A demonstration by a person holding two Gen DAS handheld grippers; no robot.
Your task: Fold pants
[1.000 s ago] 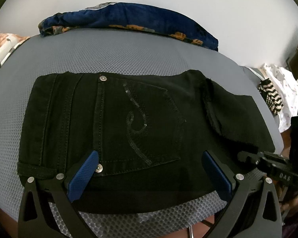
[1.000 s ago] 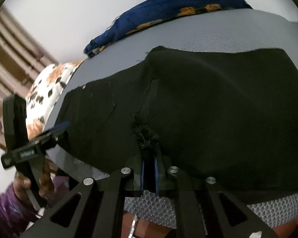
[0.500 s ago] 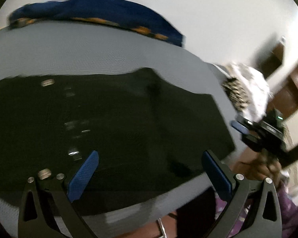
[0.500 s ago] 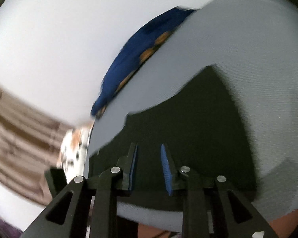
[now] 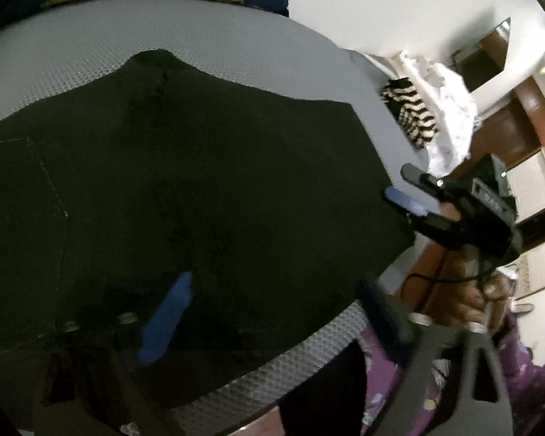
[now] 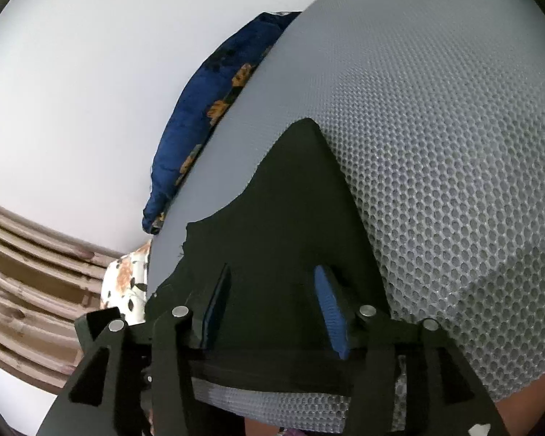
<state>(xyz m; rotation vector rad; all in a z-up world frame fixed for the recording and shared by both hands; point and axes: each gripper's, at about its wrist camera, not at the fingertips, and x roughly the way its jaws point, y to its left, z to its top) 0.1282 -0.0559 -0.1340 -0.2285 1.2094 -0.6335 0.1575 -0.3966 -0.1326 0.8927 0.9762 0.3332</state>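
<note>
Folded black denim pants (image 5: pixel 200 189) lie on grey honeycomb mesh (image 6: pixel 454 145) beneath both spread, empty claws, left gripper (image 5: pixel 272 312) and right gripper (image 6: pixel 272 305).

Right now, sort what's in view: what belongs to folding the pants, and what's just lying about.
Job:
black pants
grey mesh mat
left gripper, open
right gripper, open

Lying about:
blue floral cloth
striped garment
white floral cloth

pants (image 5: pixel 200 181) on mat (image 5: pixel 236 43)

Black gripper frames w/ blue pads (image 6: pixel 330 312), silver screws (image 6: pixel 367 310), maybe purple sleeve (image 5: pixel 527 381)
</note>
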